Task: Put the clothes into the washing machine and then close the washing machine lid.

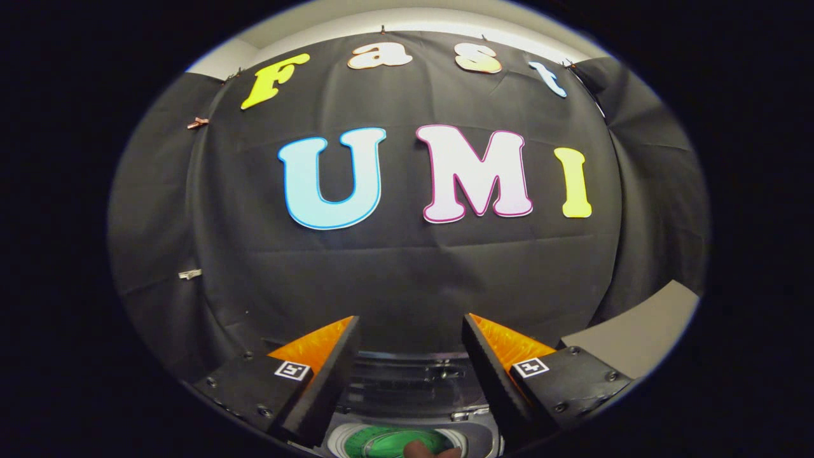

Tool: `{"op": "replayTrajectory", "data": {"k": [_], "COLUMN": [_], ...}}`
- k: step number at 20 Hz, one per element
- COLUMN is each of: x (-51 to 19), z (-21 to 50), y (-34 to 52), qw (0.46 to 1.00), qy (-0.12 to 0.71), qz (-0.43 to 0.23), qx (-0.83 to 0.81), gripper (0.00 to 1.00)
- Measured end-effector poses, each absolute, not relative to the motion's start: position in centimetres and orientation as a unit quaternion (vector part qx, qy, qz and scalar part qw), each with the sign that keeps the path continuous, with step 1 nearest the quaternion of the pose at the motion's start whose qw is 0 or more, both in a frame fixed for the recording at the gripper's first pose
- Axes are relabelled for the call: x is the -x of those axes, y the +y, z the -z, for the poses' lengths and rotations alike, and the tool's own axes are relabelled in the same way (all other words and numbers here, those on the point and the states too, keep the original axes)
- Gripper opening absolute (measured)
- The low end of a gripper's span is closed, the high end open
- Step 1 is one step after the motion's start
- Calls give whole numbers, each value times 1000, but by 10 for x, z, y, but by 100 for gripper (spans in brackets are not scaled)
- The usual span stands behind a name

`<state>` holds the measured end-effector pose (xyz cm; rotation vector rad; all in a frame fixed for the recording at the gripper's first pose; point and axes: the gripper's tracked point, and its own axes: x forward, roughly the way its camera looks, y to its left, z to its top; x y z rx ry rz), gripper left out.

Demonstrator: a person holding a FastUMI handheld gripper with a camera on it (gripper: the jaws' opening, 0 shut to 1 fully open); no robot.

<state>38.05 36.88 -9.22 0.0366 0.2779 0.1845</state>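
Two fingers of the hand-held gripper stand spread apart with nothing between them, held high facing the booth wall. Below and between them sits the washing machine, its round opening showing something green, possibly clothes. Lid position is hard to judge.

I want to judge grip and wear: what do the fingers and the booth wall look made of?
Fingers, apart with nothing between them: matte black pads, likely rubber, on glossy translucent orange plastic, which catches the light. Booth wall: matte black woven cloth, creased and pinned.
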Motion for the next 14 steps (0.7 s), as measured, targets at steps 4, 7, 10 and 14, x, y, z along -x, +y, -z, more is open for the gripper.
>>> {"op": "replayTrajectory", "data": {"k": [4,7,10,14], "x": [-418,-430,-435,-433], "z": [112,136,161,181], "y": [375,386,396,406], "qw": [982,975,966,959], "qy": [172,209,245,268], "qz": [-75,-75,-80,-88], "qx": [-3,5,18,15], "gripper": [99,100,100,100]}}
